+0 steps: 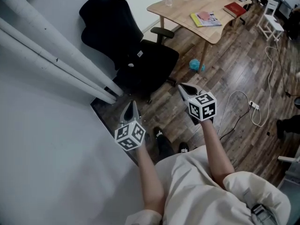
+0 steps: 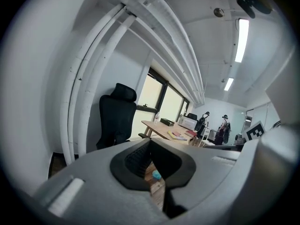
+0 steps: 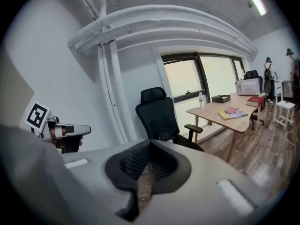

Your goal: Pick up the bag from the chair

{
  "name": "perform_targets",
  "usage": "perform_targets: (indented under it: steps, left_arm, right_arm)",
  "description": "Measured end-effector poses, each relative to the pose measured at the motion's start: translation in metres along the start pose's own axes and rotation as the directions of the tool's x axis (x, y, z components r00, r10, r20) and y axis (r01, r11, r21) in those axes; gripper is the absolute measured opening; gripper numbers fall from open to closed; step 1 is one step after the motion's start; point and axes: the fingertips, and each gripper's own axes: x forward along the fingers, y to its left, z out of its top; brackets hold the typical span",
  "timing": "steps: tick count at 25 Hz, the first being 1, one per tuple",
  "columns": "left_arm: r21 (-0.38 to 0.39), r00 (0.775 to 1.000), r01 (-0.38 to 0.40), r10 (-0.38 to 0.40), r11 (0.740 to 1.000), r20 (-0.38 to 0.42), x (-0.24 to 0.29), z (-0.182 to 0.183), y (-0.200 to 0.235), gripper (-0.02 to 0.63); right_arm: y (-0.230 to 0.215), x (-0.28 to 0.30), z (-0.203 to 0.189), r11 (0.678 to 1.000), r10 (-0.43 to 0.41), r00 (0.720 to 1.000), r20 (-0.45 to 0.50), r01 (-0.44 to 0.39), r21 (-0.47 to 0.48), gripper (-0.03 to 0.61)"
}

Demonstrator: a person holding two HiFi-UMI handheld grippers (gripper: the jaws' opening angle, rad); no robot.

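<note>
1. Closest to us are the person's two arms, and each hand holds a claw.
2. Both the left gripper (image 1: 133, 103) and the right gripper (image 1: 182, 87) have their jaws pressed together, with nothing in them.
3. Just past the claws, on the far side, stands a black chair (image 1: 105, 20).
4. On its seat lies a dark lump with small white tags, which I think is the bag (image 1: 138, 62). It is black on black, so its edges are hard to see.
5. It seems to stretch across the seat from left to right, but I cannot be sure.
6. I think the left claw is a little nearer to the seat, at its near left edge.
7. From the right claw, the chair (image 3: 159, 114) is straight ahead.
8. Both claws must open before they can grab it.
</note>
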Motion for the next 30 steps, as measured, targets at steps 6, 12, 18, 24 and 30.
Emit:
perform_targets:
  steps: [6, 12, 18, 24, 30]
  left_arm:
    - [-0.029, 0.998, 0.061, -0.061, 0.998, -0.011, 0.057, 0.021, 0.020, 0.006]
    - [-0.032, 0.992, 0.124, -0.125, 0.992, -0.035, 0.115, 0.041, 0.048, 0.006]
    - [-0.011, 0.984, 0.155, -0.155, 0.988, -0.087, 0.158, 0.048, 0.089, 0.006]
    - [0.034, 0.984, 0.132, -0.127, 0.991, -0.127, 0.180, 0.059, 0.136, 0.006]
    - [0.020, 0.981, 0.128, -0.123, 0.992, -0.151, 0.192, 0.055, 0.168, 0.006]
  right_arm:
    - [-0.014, 0.035, 0.037, 0.998, -0.059, 0.998, 0.030, 0.060, -0.012, 0.000]
    - [-0.020, 0.082, 0.056, 0.993, -0.117, 0.993, 0.020, 0.117, -0.011, 0.000]
    - [-0.024, 0.132, 0.062, 0.985, -0.170, 0.985, 0.016, 0.169, 0.036, 0.000]
    - [-0.003, 0.188, 0.059, 0.983, -0.175, 0.984, -0.010, 0.175, 0.048, 0.000]
    - [0.015, 0.222, 0.050, 0.986, -0.162, 0.985, -0.058, 0.164, 0.022, 0.000]
